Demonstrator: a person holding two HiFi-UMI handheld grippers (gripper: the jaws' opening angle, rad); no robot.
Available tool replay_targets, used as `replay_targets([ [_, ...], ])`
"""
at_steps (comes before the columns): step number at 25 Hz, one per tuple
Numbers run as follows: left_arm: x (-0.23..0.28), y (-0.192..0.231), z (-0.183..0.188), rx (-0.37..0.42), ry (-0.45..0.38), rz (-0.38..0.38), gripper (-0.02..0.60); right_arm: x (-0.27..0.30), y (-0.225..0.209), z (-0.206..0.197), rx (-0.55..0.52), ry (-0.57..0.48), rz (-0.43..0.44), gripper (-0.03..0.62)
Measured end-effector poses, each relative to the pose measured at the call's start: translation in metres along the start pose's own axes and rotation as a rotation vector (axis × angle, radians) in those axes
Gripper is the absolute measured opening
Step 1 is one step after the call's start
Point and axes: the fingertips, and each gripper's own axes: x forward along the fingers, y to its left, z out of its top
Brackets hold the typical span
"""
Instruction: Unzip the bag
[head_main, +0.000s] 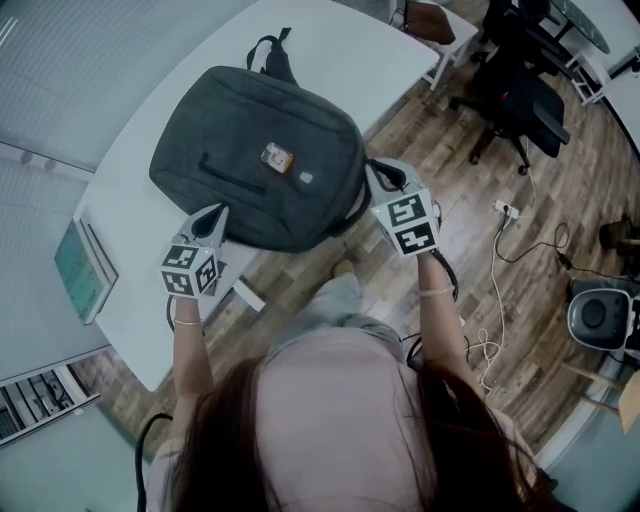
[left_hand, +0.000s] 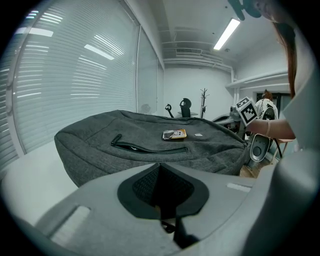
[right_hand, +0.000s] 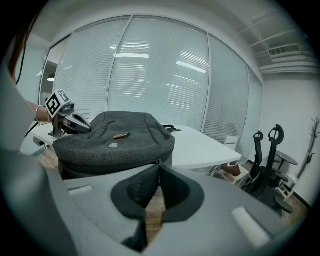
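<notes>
White table (head_main: 330, 50) fills the upper left of my head view, with plenty of bare top beyond the bag and to its left. Its long near edge runs diagonally past the person's knees. Wooden floor (head_main: 470, 180) lies open to the right, until a black office chair (head_main: 520, 100) and loose cables (head_main: 505, 250). The grey bag (head_main: 260, 160) lies flat on the table with its front face up and its handle pointing away, and its near right corner seems to hang over the table's edge. The left gripper (head_main: 213, 222) sits at the bag's near left corner; its own view shows its jaws pressed together, just short of the fabric. The right gripper (head_main: 385, 178) is at the bag's right side, jaws also together, tips right at the side seam. I cannot tell whether they pinch anything there. A green book (head_main: 82, 270) lies at the table's left edge. The front pocket zip (head_main: 230, 178) looks closed, with a small orange tag (head_main: 277, 157) beside it.
</notes>
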Motion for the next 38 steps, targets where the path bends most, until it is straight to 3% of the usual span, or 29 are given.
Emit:
replay_targets([
  [22, 0.000, -0.001, 0.001, -0.002, -0.024, -0.041, 0.010, 0.024, -0.017, 0.003, -0.069, 0.052, 0.159, 0.011],
  [38, 0.001, -0.003, 0.002, -0.006, -0.017, -0.053, 0.011, 0.045, -0.034, 0.004, -0.014, 0.026, 0.242, 0.012],
])
